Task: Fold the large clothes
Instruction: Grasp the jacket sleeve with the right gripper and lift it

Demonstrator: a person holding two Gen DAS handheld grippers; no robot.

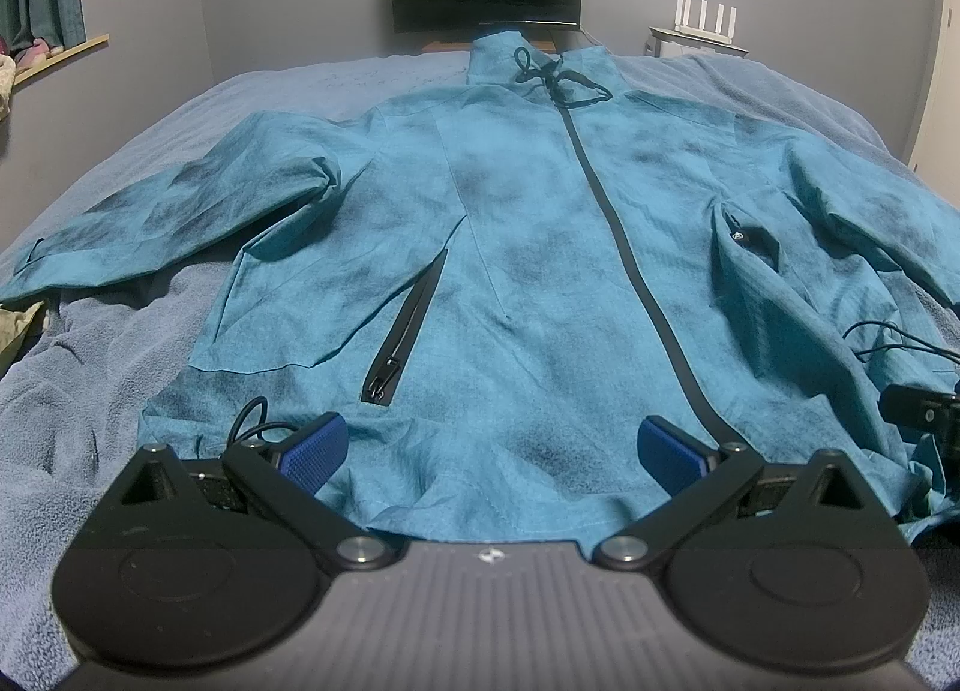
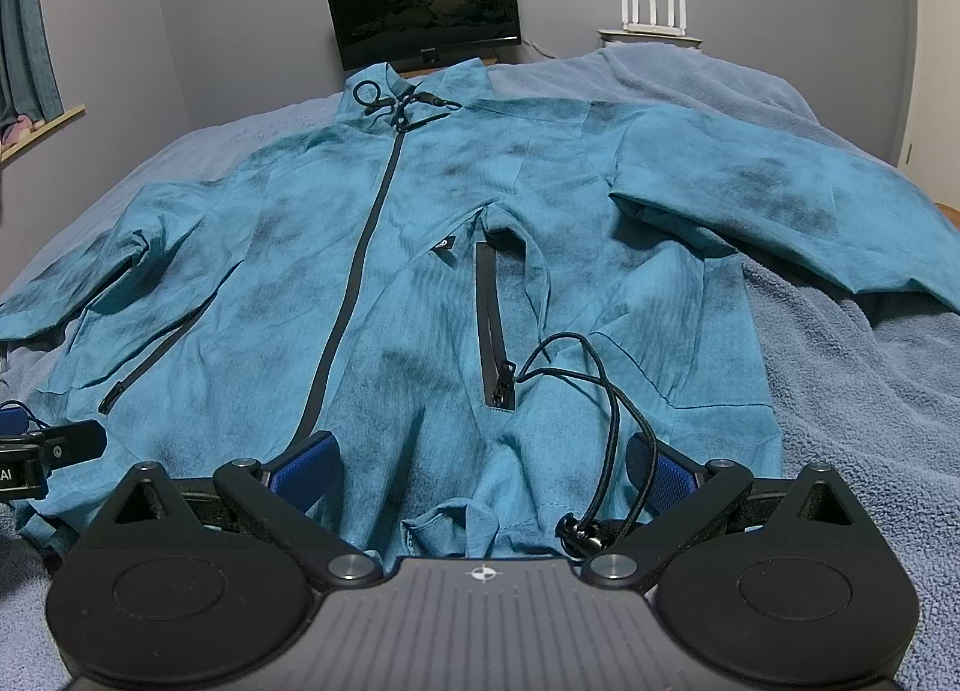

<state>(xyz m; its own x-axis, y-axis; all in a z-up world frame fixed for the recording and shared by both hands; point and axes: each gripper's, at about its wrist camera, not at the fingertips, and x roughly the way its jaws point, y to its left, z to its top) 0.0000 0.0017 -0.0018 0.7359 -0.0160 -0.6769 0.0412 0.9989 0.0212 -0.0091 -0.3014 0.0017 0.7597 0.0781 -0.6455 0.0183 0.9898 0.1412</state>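
Still unfolded, the teal zip jacket (image 1: 510, 247) lay spread face-up on the bed (image 1: 120, 391), sleeves out, as the left gripper (image 1: 489, 451) and right gripper (image 2: 480, 466) hovered wide open and empty at its hem.

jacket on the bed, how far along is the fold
Done: the jacket lies spread front up on the blanket, zipped, sleeves out to the sides. In hand: nothing; the left gripper and right gripper sit open over the hem. Left: no fold shows yet, so the sleeves and body all remain.
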